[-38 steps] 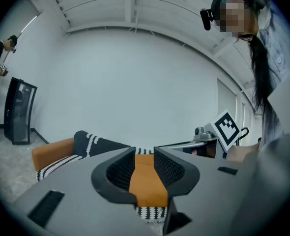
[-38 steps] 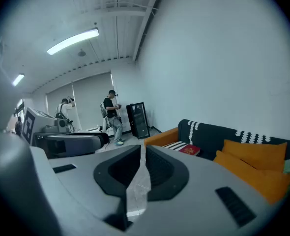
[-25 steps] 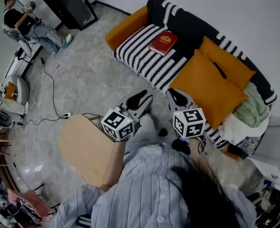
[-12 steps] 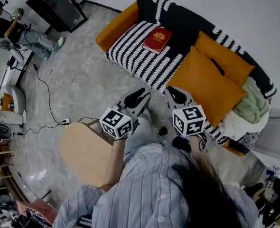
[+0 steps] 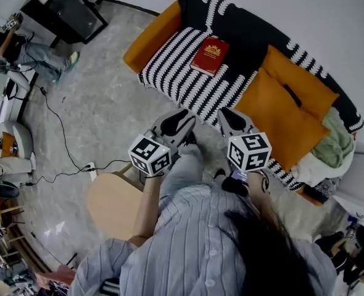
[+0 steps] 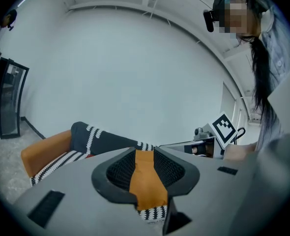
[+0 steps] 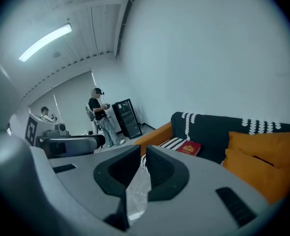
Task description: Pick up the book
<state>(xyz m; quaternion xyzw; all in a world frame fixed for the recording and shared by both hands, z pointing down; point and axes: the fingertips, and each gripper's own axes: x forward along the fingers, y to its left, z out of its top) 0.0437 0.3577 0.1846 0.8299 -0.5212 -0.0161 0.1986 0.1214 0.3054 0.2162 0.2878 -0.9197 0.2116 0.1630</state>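
A red book (image 5: pixel 210 55) with a gold emblem lies flat on the black-and-white striped seat of the sofa (image 5: pixel 176 79), near its orange left arm. The right gripper view shows the book (image 7: pixel 189 148) ahead and right of the jaws. My left gripper (image 5: pixel 179 121) and right gripper (image 5: pixel 230 119) are side by side over the floor just in front of the sofa, well short of the book. Both point toward the sofa. Both are shut with nothing between the jaws, as the left gripper (image 6: pixel 145 173) and right gripper (image 7: pixel 141 166) show in their own views.
Large orange cushions (image 5: pixel 284 106) and a green blanket (image 5: pixel 333 143) fill the sofa's right half. A round wooden table (image 5: pixel 111 205) stands behind my left arm. Cables (image 5: pixel 58 128) run across the grey floor. A black cabinet (image 5: pixel 62 8) and a seated person (image 5: pixel 12 45) are far left.
Both grippers have moved forward together toward the sofa, which now lies closer below them. The wooden table has dropped back. Both pairs of jaws have stayed shut.
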